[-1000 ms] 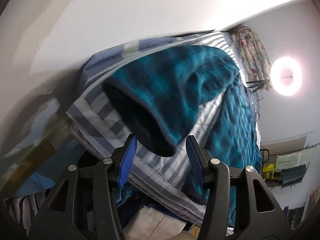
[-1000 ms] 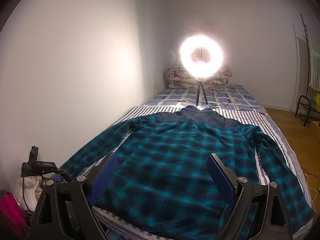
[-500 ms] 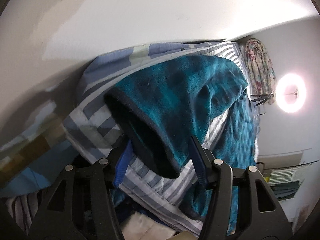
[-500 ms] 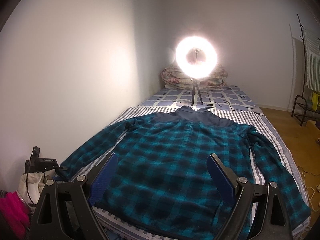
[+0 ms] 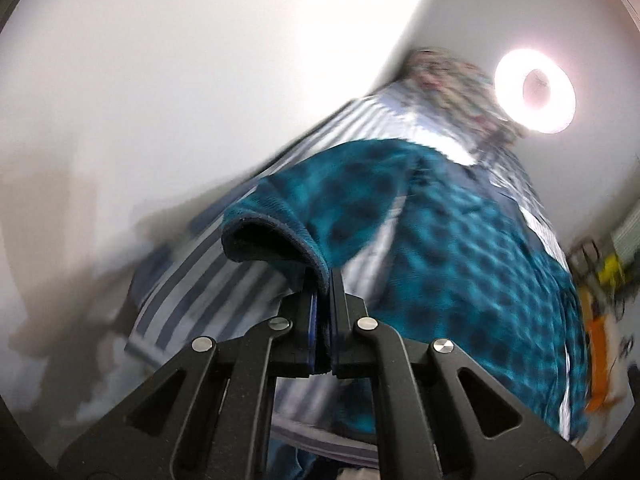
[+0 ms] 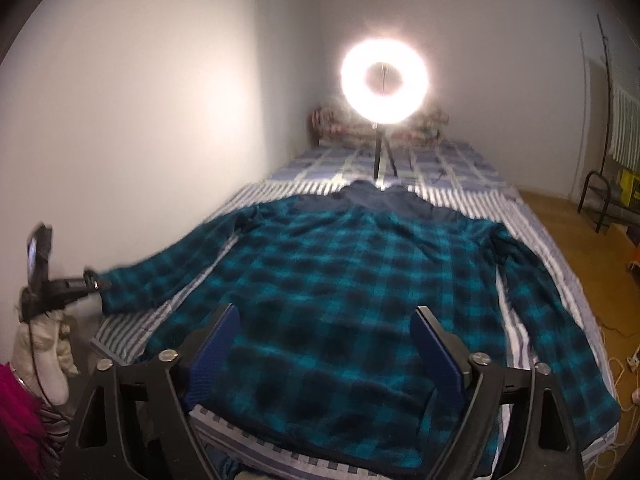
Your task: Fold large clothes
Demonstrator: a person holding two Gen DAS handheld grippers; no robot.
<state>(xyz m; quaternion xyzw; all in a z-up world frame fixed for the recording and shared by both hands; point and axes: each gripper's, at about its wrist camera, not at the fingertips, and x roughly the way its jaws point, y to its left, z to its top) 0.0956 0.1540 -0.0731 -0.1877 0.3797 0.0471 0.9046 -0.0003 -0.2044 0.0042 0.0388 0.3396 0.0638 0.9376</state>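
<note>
A teal and black plaid shirt [image 6: 352, 280] lies flat, back up, on the striped bed sheet [image 6: 532, 232], with its sleeves spread. My left gripper [image 5: 324, 276] is shut on the cuff [image 5: 272, 240] of the shirt's left sleeve and holds it off the bed. The right wrist view shows that gripper [image 6: 94, 280] at the bed's left edge, with the sleeve [image 6: 168, 268] stretched out to it. My right gripper [image 6: 326, 312] hovers over the shirt's lower hem. Its jaws are closing, wide apart, and the pads press on nothing.
A lit ring light [image 6: 384, 80] on a tripod stands on the bed beyond the collar, in front of a folded quilt [image 6: 332, 124]. A white wall runs along the left. Wooden floor [image 6: 580, 240], a black rack [image 6: 600, 196] and cables lie to the right.
My left gripper has shut on the sleeve cuff that sat between its open fingers, then risen and rolled with it. The right gripper's fingers have drawn slightly together and shifted a little.
</note>
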